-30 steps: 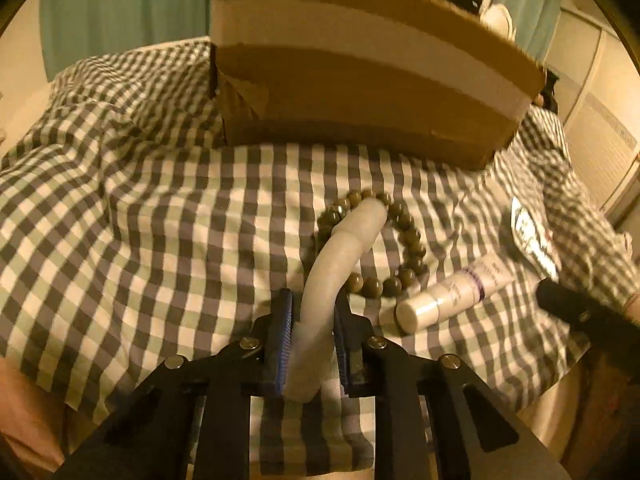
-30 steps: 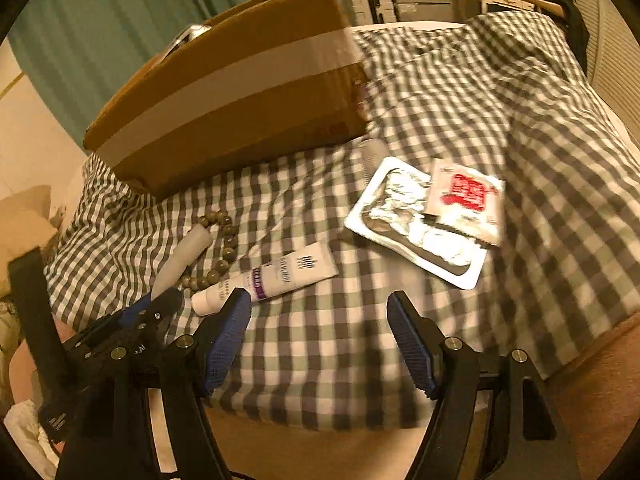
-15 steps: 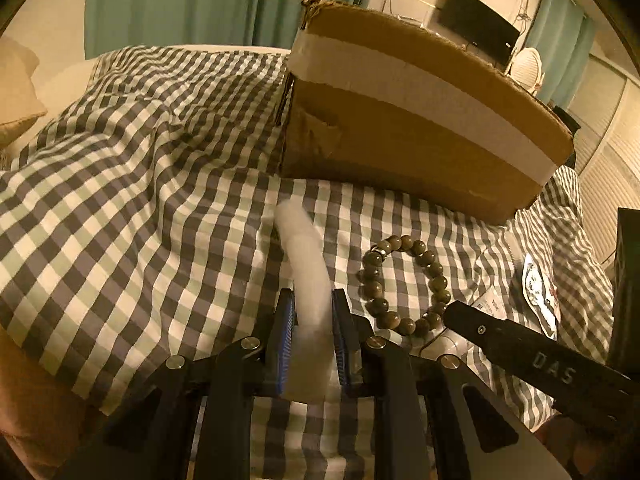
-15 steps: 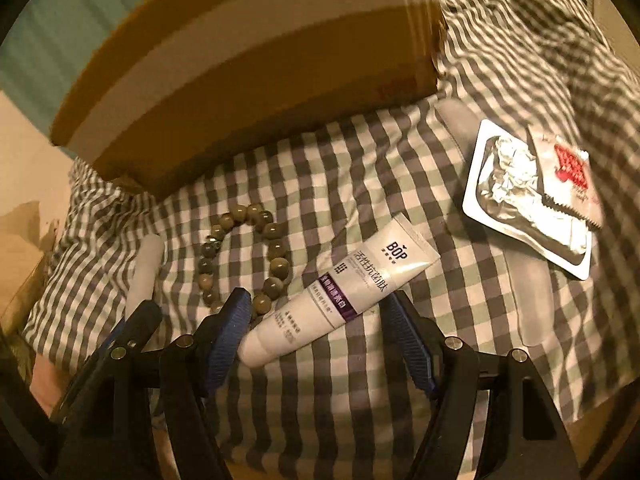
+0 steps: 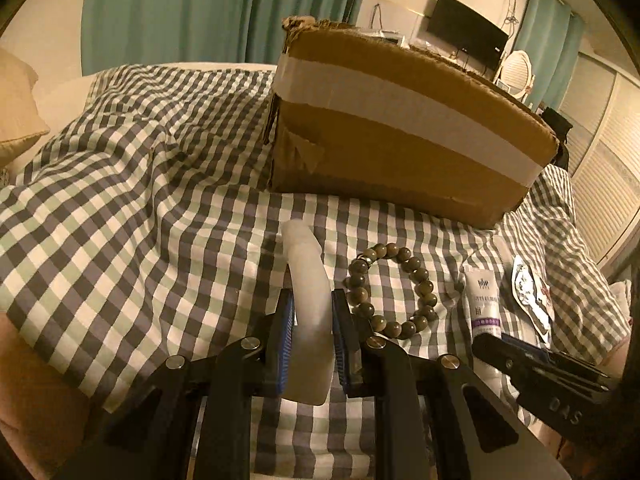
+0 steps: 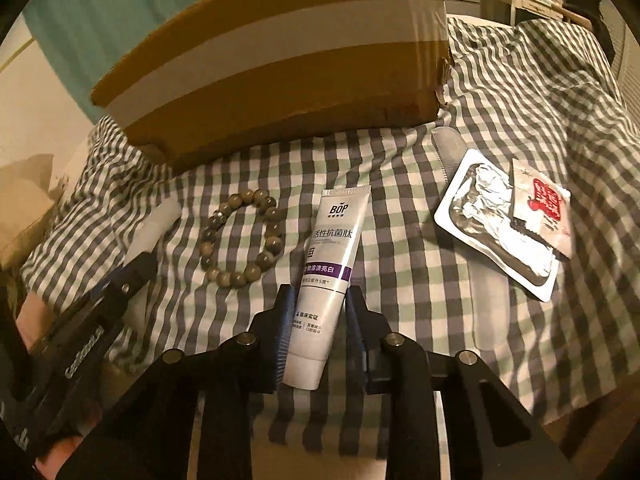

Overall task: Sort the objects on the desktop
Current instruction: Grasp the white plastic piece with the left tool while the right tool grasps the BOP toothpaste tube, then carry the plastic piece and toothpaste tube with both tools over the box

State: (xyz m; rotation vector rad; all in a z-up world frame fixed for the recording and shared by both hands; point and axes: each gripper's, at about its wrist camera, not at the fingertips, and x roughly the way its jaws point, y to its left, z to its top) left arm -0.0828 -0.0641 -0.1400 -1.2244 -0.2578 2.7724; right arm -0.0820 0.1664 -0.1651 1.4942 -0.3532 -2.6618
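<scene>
Two grippers are each closed on something. Nearest the lens in the right wrist view, the right gripper (image 6: 318, 322) has its blue pads pressed against the lower body of the white squeeze tube with a purple band (image 6: 326, 292); half a second ago those jaws stood wide apart on either side of it, so this grasp is fresh. The tube appears to lie on the green-and-grey checked cloth (image 6: 400, 240), cap end toward the camera, not yet lifted as far as I can judge. The left gripper (image 5: 313, 336) stays clamped on the pale translucent curved tube (image 5: 306, 276), whose far end points toward the box; a second ago it lay across the bead ring and now sits just beside it. With both tools loaded, the next step in sorting is likely carrying each item to its place, perhaps the box.

Counting outward: one bracelet of brown-green round beads (image 6: 244, 244) lies between the two held items, clear of both. Farther right sits one white tray holding crumpled foil (image 6: 494, 220), with one sachet printed in red (image 6: 542, 208) overlapping its far edge. One translucent comb-like strip (image 6: 448, 148) pokes out behind the tray, hard to identify. Beyond everything stands one brown cardboard box with a white tape band (image 6: 280, 56).
</scene>
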